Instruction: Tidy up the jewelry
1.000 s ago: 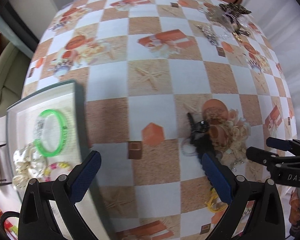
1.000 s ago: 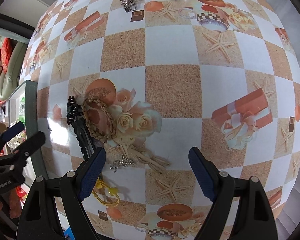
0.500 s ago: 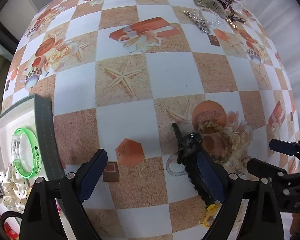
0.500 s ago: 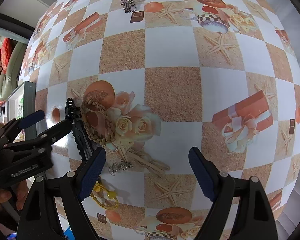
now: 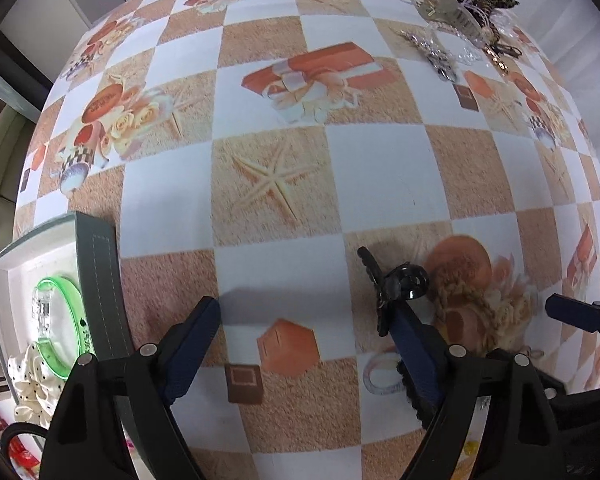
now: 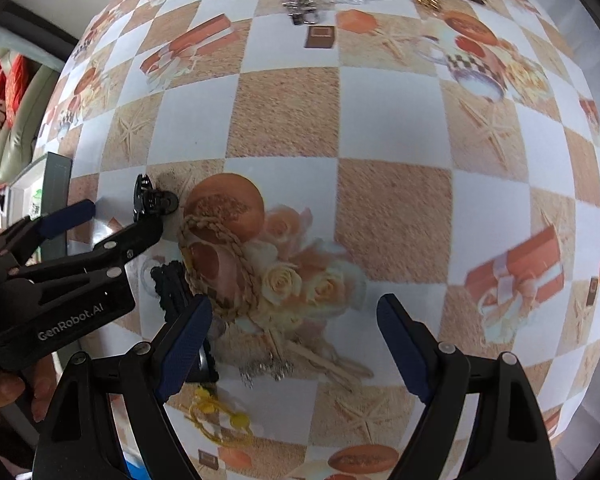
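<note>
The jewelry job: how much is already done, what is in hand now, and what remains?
Done: the tray holds a green bangle and a spotted scrunchie. In hand: nothing yet; the left gripper is open, one finger beside the black clip, and the right gripper is open too. Left: the clip, braided band, yellow tie, a small silver piece and the far pile.
</note>
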The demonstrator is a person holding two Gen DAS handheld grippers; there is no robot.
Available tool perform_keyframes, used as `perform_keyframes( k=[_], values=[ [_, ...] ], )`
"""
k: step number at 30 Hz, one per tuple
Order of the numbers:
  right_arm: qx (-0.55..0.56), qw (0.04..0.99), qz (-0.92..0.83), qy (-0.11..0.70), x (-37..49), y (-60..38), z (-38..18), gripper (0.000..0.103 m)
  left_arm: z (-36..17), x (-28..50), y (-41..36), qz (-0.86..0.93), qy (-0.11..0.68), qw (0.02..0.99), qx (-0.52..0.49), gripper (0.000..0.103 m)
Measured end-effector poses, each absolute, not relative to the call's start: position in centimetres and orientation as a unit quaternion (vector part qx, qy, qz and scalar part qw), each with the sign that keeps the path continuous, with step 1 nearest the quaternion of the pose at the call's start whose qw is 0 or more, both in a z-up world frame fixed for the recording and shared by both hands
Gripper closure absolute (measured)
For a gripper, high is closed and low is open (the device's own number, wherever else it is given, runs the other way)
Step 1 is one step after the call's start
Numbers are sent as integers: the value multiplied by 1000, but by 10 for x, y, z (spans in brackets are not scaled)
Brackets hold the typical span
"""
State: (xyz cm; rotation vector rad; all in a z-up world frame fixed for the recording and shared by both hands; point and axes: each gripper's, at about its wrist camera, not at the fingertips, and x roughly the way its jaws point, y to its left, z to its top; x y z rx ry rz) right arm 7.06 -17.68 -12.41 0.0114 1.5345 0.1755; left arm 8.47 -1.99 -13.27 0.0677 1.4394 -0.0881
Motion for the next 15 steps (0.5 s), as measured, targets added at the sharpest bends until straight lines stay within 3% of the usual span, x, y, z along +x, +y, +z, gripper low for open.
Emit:
perform_keyframes(
  k=[4,7,10,12,14,15],
  values=[
    [-37,728,78,681,74,-159,-125,31,-130,95,-16,-34,651,758,26,25],
    [-74,735,76,670,75,-142,-125,42,-127,100,-17,-36,646,762,26,41],
    [-102,739,76,661,74,-129,-125,54,-124,105,-18,-42,641,766,25,67],
    [-108,741,84,658,72,-123,-123,76,-123,109,-16,-45,641,766,19,91],
    [-110,740,92,657,72,-115,-121,97,-124,111,-11,-50,643,764,4,99],
    [-105,740,92,658,74,-114,-121,96,-124,111,-7,-52,644,763,-6,99]
  ],
)
